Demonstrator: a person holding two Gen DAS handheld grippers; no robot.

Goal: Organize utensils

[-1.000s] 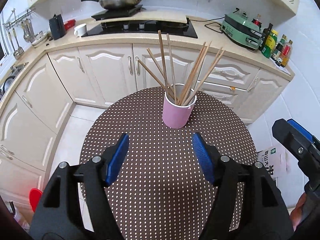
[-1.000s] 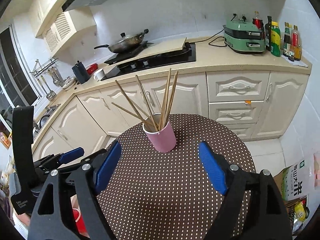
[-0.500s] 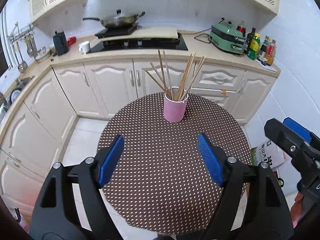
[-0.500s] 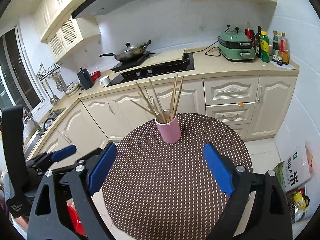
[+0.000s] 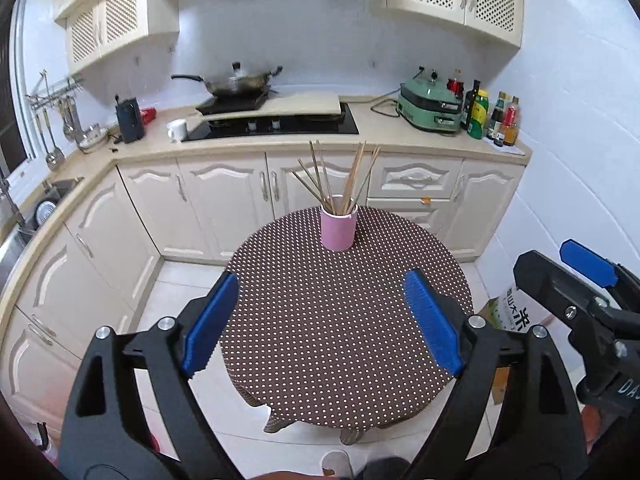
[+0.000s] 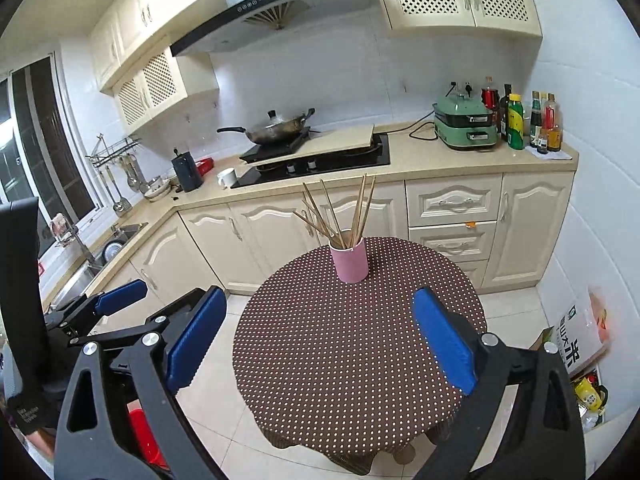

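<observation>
On the dotted table [image 5: 340, 320], a pink cup [image 5: 338, 228] holds wooden chopsticks [image 5: 348, 178].

Each gripper [image 5: 322, 320] has black triangular-cutout arms, silver screws and ribbed blue pads [image 5: 210, 322].

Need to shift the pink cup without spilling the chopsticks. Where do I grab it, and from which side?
Grip the pink cup low on its straight wall, coming in level from the near side. The chopsticks fan out above the rim, so a top approach would probably knock them. Nothing crowds it on the table.
</observation>
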